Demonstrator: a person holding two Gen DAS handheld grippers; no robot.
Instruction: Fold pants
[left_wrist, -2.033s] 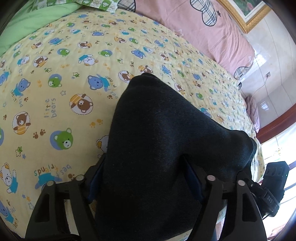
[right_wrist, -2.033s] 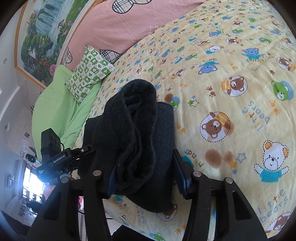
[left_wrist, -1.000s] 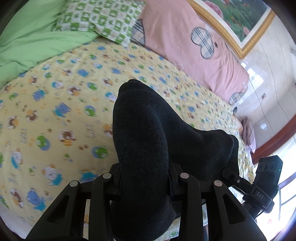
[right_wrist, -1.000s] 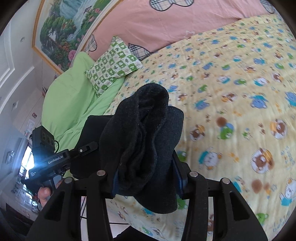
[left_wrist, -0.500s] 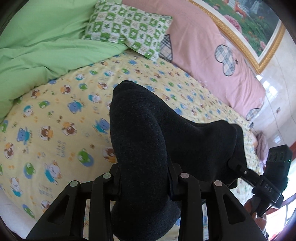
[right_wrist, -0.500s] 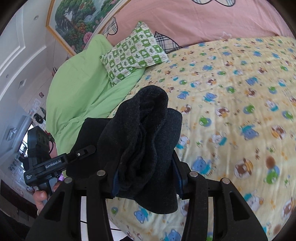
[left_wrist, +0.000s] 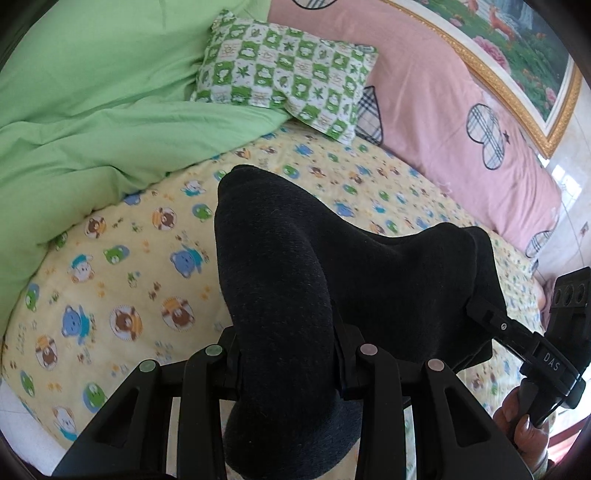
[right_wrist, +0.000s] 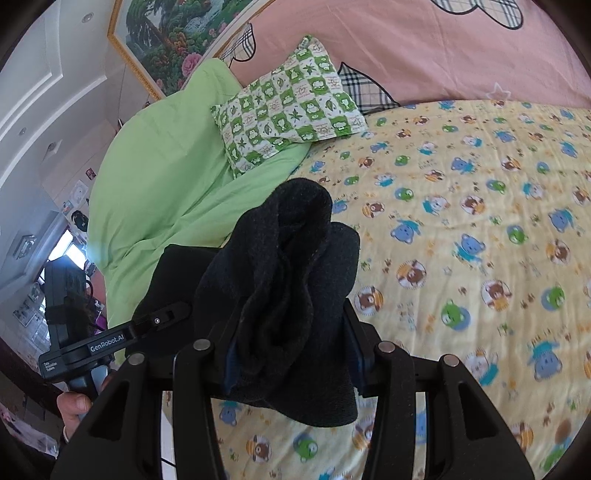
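With my left gripper (left_wrist: 288, 354) and right gripper (right_wrist: 288, 354) both clamped on bunched pants (left_wrist: 295, 266) above the bed (left_wrist: 122, 258), uneven carrying could undo the fold.

Right tool (right_wrist: 288, 354) clamps bunched black pants (right_wrist: 291, 280) above bedsheet (right_wrist: 480, 229).

1. Bed sheet (right_wrist: 480, 229): yellow, printed with cartoon bears.
2. Quilt (left_wrist: 92, 110): plain green, rumpled at the bed's edge.
3. Pillow (left_wrist: 284, 74): green-and-white checked, resting on the quilt.
4. Headboard cover (right_wrist: 406, 48): pink, with plaid shapes.
5. Painting (right_wrist: 166, 33): gilt-framed landscape, hung on the wall.
6. Window (right_wrist: 70, 251): bright daylight.
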